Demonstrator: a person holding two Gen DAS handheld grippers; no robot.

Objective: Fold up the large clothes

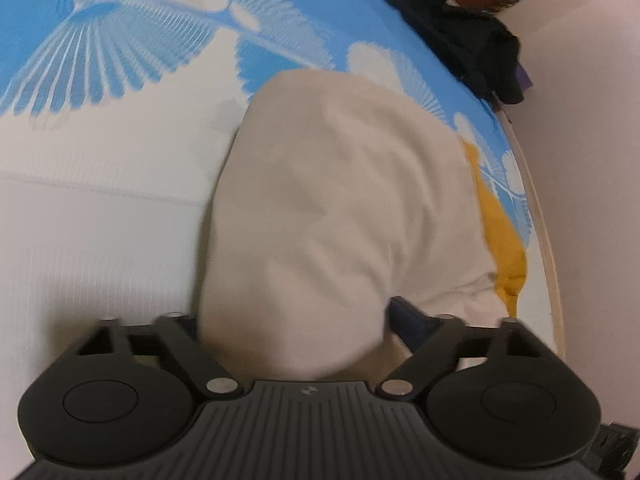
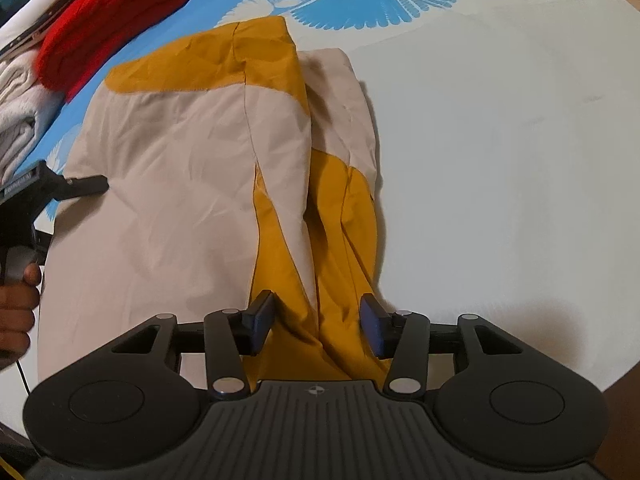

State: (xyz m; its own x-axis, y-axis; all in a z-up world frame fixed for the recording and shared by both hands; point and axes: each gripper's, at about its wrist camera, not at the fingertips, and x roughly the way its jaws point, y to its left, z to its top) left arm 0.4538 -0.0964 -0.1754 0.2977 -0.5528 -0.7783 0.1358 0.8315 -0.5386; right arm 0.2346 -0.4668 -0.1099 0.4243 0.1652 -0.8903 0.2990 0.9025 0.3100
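1. My right gripper [image 2: 316,326] points steeply down at the near end of the garment [image 2: 180,168], a beige and mustard piece lying flat on the bedsheet [image 2: 500,160], which is white with blue bird prints.
2. Its jaws stand partly apart, with the mustard folds running between the blue pads [image 2: 262,320]. There is a gap on both sides and neither pad presses the cloth, so I count nothing as gripped there.
3. In the right wrist view the garment fills the middle, stretching from 6 o'clock up toward 11 o'clock, mustard band at the far end.
4. At 9 o'clock in that view I see my left gripper [image 2: 86,184], its tip at the garment's beige edge, and the hand [image 2: 16,304] on its handle lower down.
5. The left wrist view is blurred. Beige cloth bulges up between the jaws and hides the left finger; the right finger [image 1: 404,312] just shows. The jaws look wide, but I cannot tell whether they hold the cloth.
6. A red knit [image 2: 116,16] and pale folded cloth [image 2: 20,112] lie at 10 o'clock, and dark clothes [image 1: 472,36] at 1 o'clock in the left view.
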